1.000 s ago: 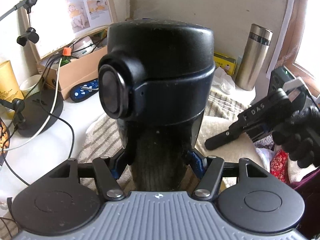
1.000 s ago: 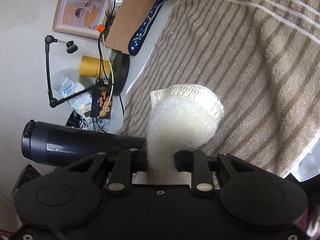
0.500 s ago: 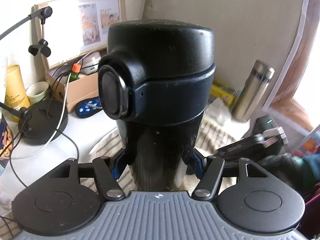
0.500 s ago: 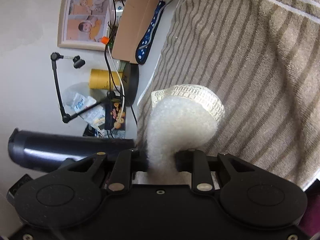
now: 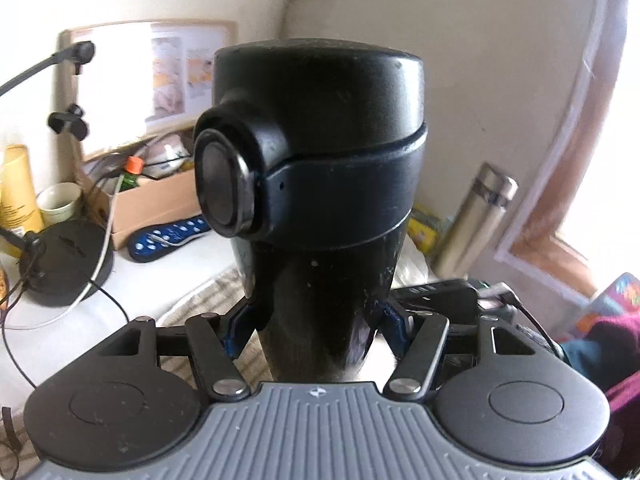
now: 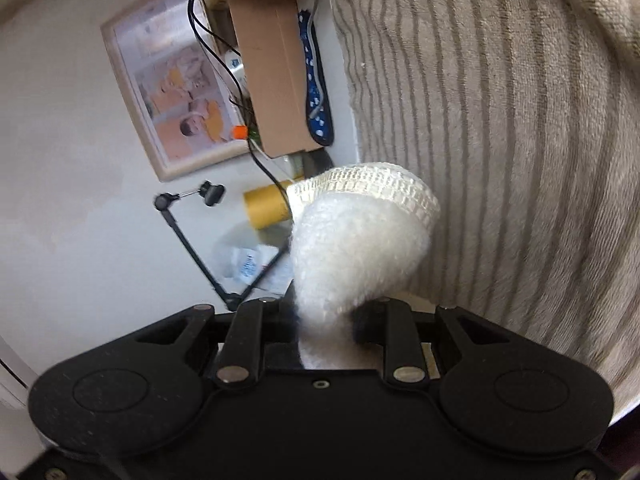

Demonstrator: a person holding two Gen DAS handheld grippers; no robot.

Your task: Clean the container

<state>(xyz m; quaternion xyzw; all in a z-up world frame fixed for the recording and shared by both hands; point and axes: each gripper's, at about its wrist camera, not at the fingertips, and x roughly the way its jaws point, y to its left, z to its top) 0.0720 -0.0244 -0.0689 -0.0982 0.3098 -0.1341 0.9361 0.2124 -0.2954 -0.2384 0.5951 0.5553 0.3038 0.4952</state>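
Observation:
A black travel mug (image 5: 320,184) with its lid on and a round button on the left side fills the left wrist view. My left gripper (image 5: 316,320) is shut on its lower body and holds it upright above the table. In the right wrist view my right gripper (image 6: 326,320) is shut on a white fluffy cleaning cloth (image 6: 356,248) with a mesh edge, which bulges out ahead of the fingers over a striped towel (image 6: 500,140). The mug does not show in the right wrist view. The right gripper's body (image 5: 460,300) sits low behind the mug on the right.
A steel flask (image 5: 472,220) stands at the back right. A cardboard box (image 5: 156,204) with cables, a blue dotted item (image 5: 168,236), a black lamp base (image 5: 64,256), a yellow tube (image 5: 18,196), a white cup (image 5: 58,200) and a framed picture (image 5: 160,76) crowd the back left.
The left gripper has lifted the mug higher, so the table sinks in its view. The right gripper has swung over the towel, and the mug has left its view.

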